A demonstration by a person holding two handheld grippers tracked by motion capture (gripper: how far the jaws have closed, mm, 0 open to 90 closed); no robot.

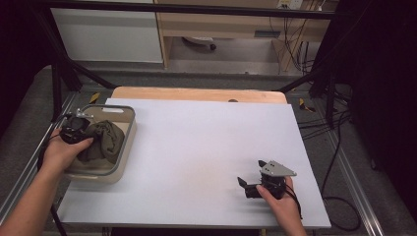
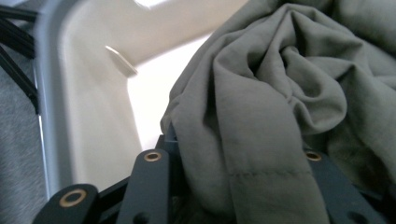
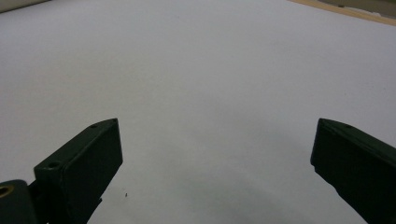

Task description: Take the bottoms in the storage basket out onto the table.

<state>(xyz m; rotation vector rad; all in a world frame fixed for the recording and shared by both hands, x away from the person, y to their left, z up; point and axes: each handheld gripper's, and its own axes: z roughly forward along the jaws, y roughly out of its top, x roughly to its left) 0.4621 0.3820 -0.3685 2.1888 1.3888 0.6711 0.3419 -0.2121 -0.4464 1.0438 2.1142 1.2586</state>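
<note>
Olive-green cloth [image 1: 102, 140] lies crumpled in a cream plastic tub [image 1: 129, 129] at the left edge of the white table [image 1: 206, 147]. From the high view, my left gripper [image 1: 77, 129] is sunk into the tub's near side against that cloth, while my right gripper [image 1: 252, 187] rests idle on the table, well apart.

In the left gripper view, the cloth [image 2: 280, 102] is bunched between the black jaws, which are clamped on a thick hemmed fold; the high view cannot show this bite. The tub wall [image 2: 84, 107] stands just beside it.

In the right gripper view, the right gripper's [image 3: 217, 154] jaws stand wide, nothing between them.

My worry: the grip holds one fold, so lifting may drag the tub along or let the cloth slip loose.
</note>
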